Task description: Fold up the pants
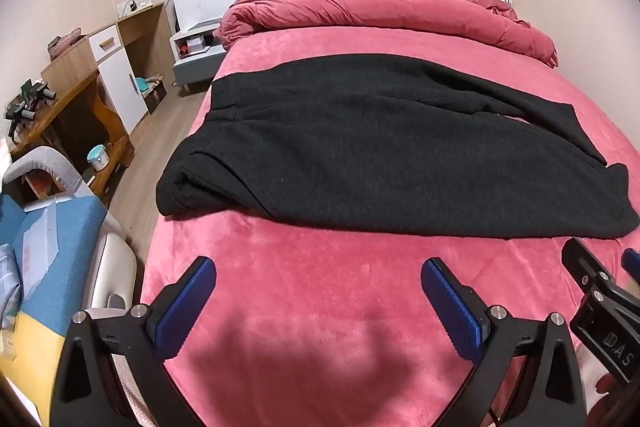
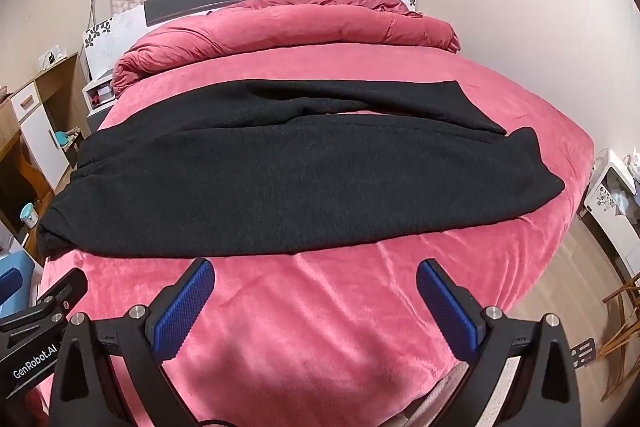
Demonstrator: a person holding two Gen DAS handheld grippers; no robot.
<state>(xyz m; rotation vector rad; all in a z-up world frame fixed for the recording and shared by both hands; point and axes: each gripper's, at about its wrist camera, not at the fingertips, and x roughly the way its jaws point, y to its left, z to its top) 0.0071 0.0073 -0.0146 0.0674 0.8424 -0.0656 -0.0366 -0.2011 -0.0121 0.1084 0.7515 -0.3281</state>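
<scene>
Lying crosswise just ahead of both wide-open, empty grippers, the black pants (image 1: 384,147) stretch left to right on the pink bed (image 1: 320,307), waistband end nearer the left gripper (image 1: 320,303), leg ends nearer the right gripper (image 2: 316,303).

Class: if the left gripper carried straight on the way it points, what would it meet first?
Probably the pink bedspread, just short of the black pants; the left gripper has open, empty jaws. Depth is uncertain.
</scene>
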